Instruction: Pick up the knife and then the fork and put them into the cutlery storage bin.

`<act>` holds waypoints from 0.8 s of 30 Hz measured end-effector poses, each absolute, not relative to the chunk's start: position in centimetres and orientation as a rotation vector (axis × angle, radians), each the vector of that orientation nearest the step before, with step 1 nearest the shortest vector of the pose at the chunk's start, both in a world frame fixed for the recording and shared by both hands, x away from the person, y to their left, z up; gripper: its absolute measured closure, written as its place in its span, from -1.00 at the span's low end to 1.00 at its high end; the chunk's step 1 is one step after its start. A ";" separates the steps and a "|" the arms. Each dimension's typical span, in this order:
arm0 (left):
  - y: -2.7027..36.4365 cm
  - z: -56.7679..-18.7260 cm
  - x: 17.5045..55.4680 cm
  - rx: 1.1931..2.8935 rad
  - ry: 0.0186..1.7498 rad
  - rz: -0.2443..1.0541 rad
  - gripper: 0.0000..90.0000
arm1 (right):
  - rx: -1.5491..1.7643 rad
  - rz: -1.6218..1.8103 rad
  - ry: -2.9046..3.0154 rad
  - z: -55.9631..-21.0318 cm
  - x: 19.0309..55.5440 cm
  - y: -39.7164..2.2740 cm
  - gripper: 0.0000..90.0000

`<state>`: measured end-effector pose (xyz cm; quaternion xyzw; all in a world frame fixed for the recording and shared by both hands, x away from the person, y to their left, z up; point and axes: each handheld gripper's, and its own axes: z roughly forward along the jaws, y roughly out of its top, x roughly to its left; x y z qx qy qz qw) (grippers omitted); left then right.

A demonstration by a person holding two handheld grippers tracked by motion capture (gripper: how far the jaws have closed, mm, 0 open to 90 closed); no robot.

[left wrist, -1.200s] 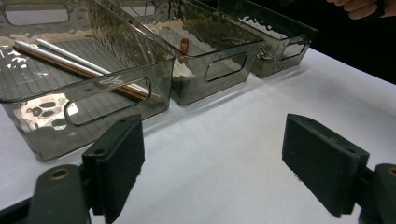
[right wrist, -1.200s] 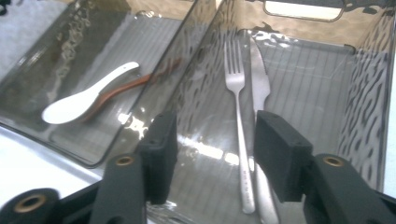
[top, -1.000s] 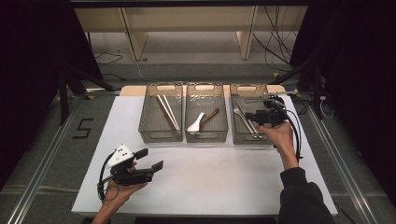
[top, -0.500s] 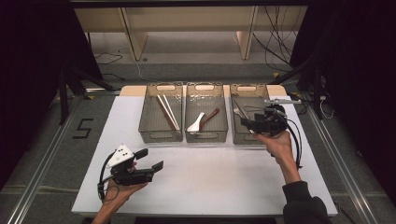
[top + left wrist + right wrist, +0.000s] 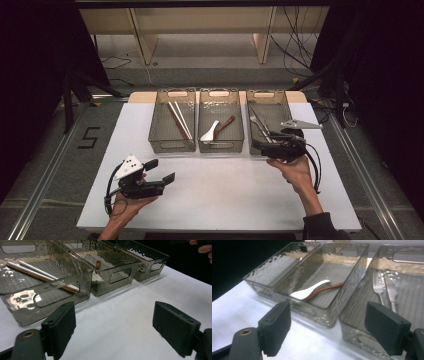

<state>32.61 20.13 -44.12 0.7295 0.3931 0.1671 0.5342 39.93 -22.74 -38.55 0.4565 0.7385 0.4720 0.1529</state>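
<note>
Three smoky clear bins stand in a row at the back of the white table. The left bin holds chopsticks. In the middle bin lie a white spoon and a brown spoon. A fork and a knife rest in the right bin. My right gripper hovers at that bin's near wall; its jaws have just been opening, with nothing between them. My left gripper stays open and empty at the front left.
Wooden shelving legs and loose cables lie on the floor behind the table. A "5" mark is on the floor at the left. Bare white tabletop stretches between the bins and both hands.
My right gripper has drawn back from over the right bin toward its near wall, and its jaws have spread wider. The left hand has kept still.
</note>
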 end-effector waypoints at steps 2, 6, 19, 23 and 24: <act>20.1 -44.1 32.6 1.734 0.937 0.401 -0.60 | 1.295 1.343 2.134 -38.8 39.4 -22.6 -0.53; 20.1 -44.1 32.6 1.733 0.938 0.399 -0.61 | 1.264 1.367 2.140 -39.2 38.1 -22.5 -0.53; 20.0 -44.0 32.6 1.728 0.932 0.395 -0.64 | 1.218 1.414 2.144 -40.8 35.1 -22.8 -0.52; 19.8 -44.0 32.5 1.727 0.929 0.395 -0.64 | 1.190 1.419 2.155 -41.3 34.3 -22.6 -0.52; 19.8 -44.0 32.5 1.728 0.928 0.395 -0.64 | 1.187 1.418 2.154 -41.4 34.1 -22.6 -0.52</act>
